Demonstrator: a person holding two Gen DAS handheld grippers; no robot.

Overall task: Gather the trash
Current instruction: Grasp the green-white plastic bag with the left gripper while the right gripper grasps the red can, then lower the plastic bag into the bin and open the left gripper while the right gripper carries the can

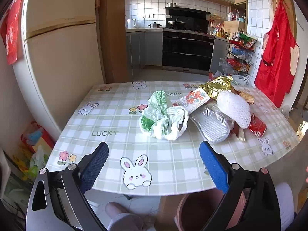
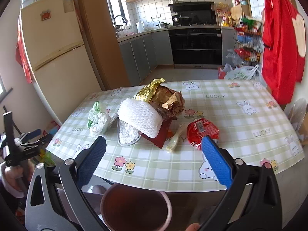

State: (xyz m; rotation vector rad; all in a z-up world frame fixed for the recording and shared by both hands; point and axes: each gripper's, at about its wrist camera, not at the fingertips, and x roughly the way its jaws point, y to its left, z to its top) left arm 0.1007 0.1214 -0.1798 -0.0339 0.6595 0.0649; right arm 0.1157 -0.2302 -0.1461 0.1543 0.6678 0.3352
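Fingers [image 1: 211,165] of both grippers spread, holding nothing.

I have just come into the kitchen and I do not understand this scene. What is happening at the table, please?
A person holds a gripper in each hand over a table with a heap of trash. Both the left gripper and the right gripper are open and hold nothing. On the table lie a crumpled plastic bag, white foam netting, gold foil and a red wrapper. A brown bin stands below the near edge. Nothing is picked up yet.
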